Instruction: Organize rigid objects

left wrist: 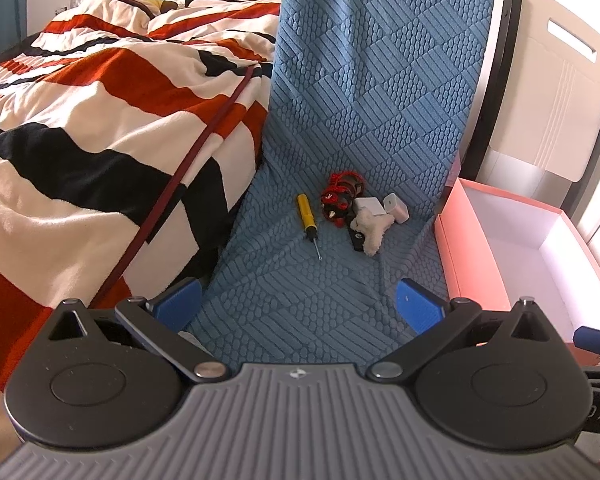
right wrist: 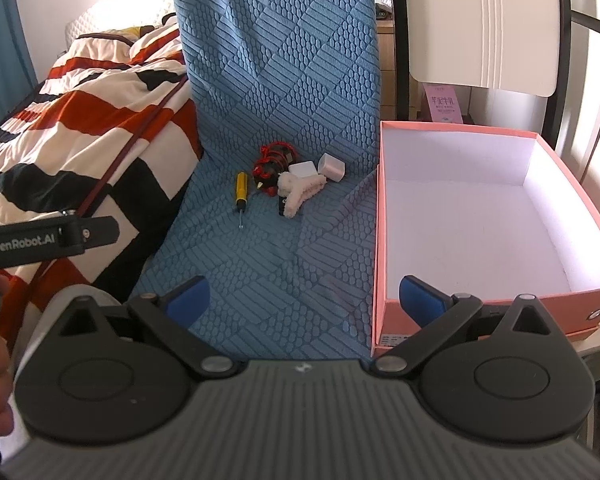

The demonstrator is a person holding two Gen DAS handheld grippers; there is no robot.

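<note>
Both tools, left (left wrist: 298, 304) and right (right wrist: 304, 300), are hovering with fingers spread apart, gripping nothing. A yellow-handled screwdriver (left wrist: 307, 216) is lying on the blue textured chair cover (left wrist: 340, 120), long axis running near-far, its tip pointing near. Right of it, a red-and-black corded item (left wrist: 340, 196) is partly hiding beneath a fuzzy cream hair claw (left wrist: 374, 228) and two white chargers (left wrist: 396, 208); its shape is hard to make out. The empty pink box (right wrist: 460, 208) is sitting farther right.

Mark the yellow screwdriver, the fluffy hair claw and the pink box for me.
yellow screwdriver (left wrist: 305, 210): left wrist view, on its yellow handle.
fluffy hair claw (right wrist: 300, 190): right wrist view, on its fuzzy middle.
pink box (right wrist: 380, 240): right wrist view, on its left wall.
</note>
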